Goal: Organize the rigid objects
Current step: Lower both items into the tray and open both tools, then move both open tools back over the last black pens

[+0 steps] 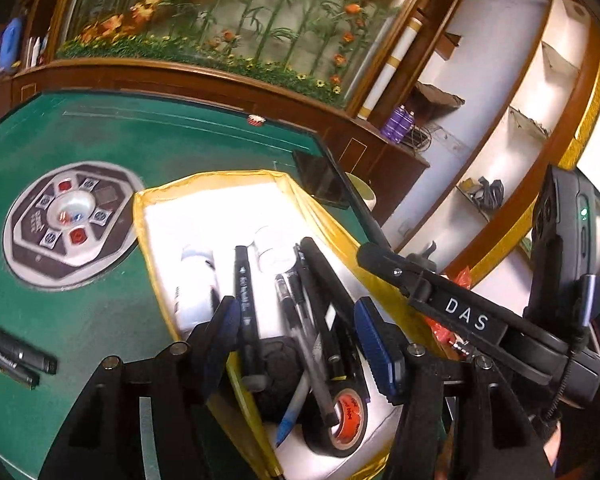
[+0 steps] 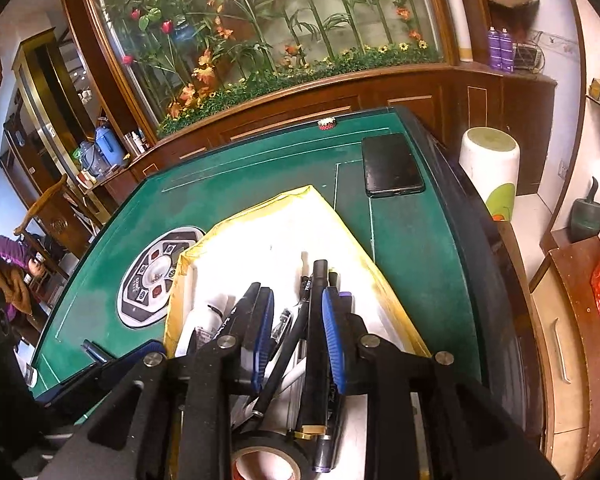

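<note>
A white box with a yellow rim [image 1: 156, 208] [image 2: 284, 196] lies on the green table. It holds several pens [image 1: 296, 312], two white bottles [image 1: 196, 280] and a black tape roll with an orange core [image 1: 344, 416] [image 2: 268, 460]. My left gripper [image 1: 300, 336] hangs over the box's near end, open, with the pens lying loose below its gap. My right gripper [image 2: 298, 336] is also over the box, slightly open. A thick black pen with a gold band [image 2: 318, 344] lies between its blue pads, against the right one; the left pad is clear of it.
Two dark pens [image 1: 16, 356] lie on the felt left of the box. A black phone [image 2: 392, 164] rests beyond the box by the table's right edge. The table's round centre panel [image 2: 156, 276] is to the left. A white stool [image 2: 490, 168] stands beside the table.
</note>
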